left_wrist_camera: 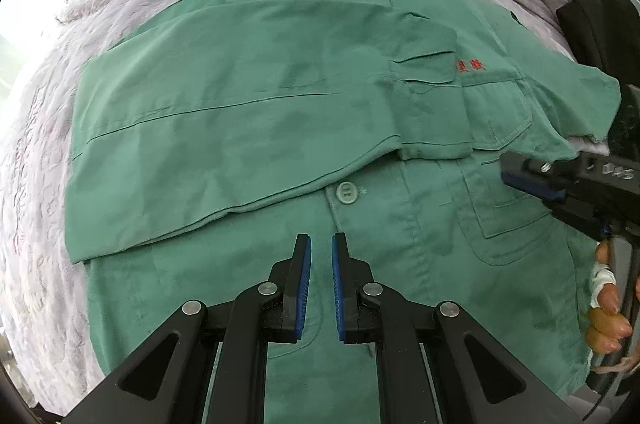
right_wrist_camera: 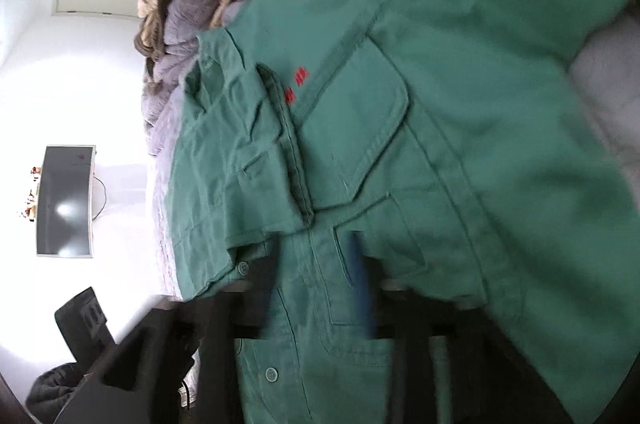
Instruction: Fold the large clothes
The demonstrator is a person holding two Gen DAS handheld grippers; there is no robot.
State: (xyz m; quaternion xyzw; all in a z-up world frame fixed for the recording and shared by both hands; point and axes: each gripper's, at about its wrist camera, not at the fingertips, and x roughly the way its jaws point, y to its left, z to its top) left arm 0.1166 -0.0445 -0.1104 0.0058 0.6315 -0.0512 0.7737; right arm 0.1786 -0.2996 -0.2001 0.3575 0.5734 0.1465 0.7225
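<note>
Green jacket (left_wrist_camera: 280, 128) lies flat on the bed (left_wrist_camera: 36, 152), one sleeve already folded across. Your left tongs (left_wrist_camera: 321, 256) hover closed and empty, right tongs (right_wrist_camera: 316, 288) part-open, gripping nothing. Next I'd grab the right sleeve (left_wrist_camera: 572, 92).

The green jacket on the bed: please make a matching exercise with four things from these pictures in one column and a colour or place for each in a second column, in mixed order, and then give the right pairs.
Column one:
1. green jacket
2. embroidered characters
3. bed cover
4. button

Column two:
A. red, above the chest pocket
B. pale lilac, under the garment
C. just below the folded sleeve, on the front placket
D. spread out flat, one sleeve folded across the chest

Right pairs: 1-D, 2-A, 3-B, 4-C.
</note>
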